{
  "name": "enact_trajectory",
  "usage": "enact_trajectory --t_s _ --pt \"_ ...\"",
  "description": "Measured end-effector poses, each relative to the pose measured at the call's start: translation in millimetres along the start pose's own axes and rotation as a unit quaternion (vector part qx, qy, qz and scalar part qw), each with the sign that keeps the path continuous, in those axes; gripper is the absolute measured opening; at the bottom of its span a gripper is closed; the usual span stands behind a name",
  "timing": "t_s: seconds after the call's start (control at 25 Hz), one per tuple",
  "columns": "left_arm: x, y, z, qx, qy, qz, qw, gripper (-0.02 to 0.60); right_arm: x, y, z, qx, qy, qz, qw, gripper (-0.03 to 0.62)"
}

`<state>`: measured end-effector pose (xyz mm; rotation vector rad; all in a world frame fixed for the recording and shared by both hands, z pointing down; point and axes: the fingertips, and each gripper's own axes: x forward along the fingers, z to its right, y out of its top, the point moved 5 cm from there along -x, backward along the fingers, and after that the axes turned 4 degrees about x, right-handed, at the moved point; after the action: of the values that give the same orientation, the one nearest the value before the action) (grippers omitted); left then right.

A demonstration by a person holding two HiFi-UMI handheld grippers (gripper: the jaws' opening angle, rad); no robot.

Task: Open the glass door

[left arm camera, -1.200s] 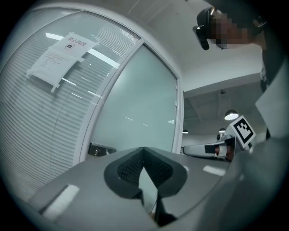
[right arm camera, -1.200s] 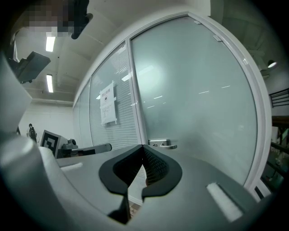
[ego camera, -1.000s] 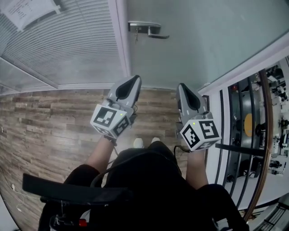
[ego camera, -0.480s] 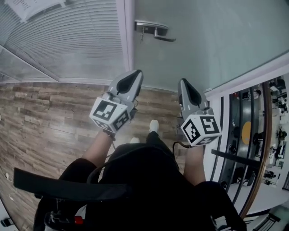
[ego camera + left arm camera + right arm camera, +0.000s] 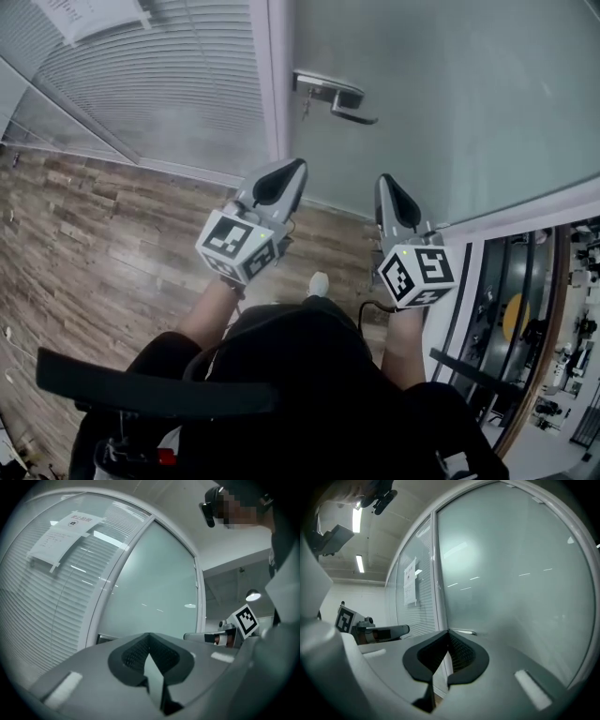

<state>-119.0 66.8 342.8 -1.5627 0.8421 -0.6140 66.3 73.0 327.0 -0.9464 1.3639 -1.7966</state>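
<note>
The right tool point(image 5: 384, 180) is held with its jaws pressed together and nothing between them. The left tool point(image 5: 298, 167), just beside it, is likewise closed and empty. Both are pointed roughly level at the glass door point(image 5: 450, 103), and neither is touching it.

The lever handle point(image 5: 342, 97) is mounted ahead of the tools, apart from both. It is fixed by the door frame point(image 5: 272, 75), and its free end is turned toward the right tool's side.

The approach is judged to be the step in hand. It is probably best done by bringing one tool up to the lever's free end, where the least force is needed, and pressing down squarely so that the closed tips are not slid off. Whether the door is to be pushed or pulled cannot be told.
</note>
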Motion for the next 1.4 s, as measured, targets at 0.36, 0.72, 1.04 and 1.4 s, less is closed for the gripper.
enact_trajectory --t_s 0.36,0.72,1.04,1.4 --pt "31.1 -9.2 -5.0 0.004 0.069 -0.012 0.9975 0.002 43.7 -9.9 37.9 -0.051 0.054 -0.048 0.996 0.003" --pt "51.9 -13.0 -0.6 0.02 0.104 -0.022 0.9942 0.002 70.3 -23.6 64.0 -0.062 0.101 -0.067 0.991 0.017" --pt "50.2 -14.1 -6.5 0.024 0.117 -0.033 0.9922 0.002 80.7 -25.8 61.5 -0.057 0.114 -0.067 0.99 0.02" --pt "61.4 -12.1 -23.8 0.027 0.069 -0.033 0.9967 0.002 99.6 -29.0 57.8 -0.1 0.072 -0.075 0.99 0.037"
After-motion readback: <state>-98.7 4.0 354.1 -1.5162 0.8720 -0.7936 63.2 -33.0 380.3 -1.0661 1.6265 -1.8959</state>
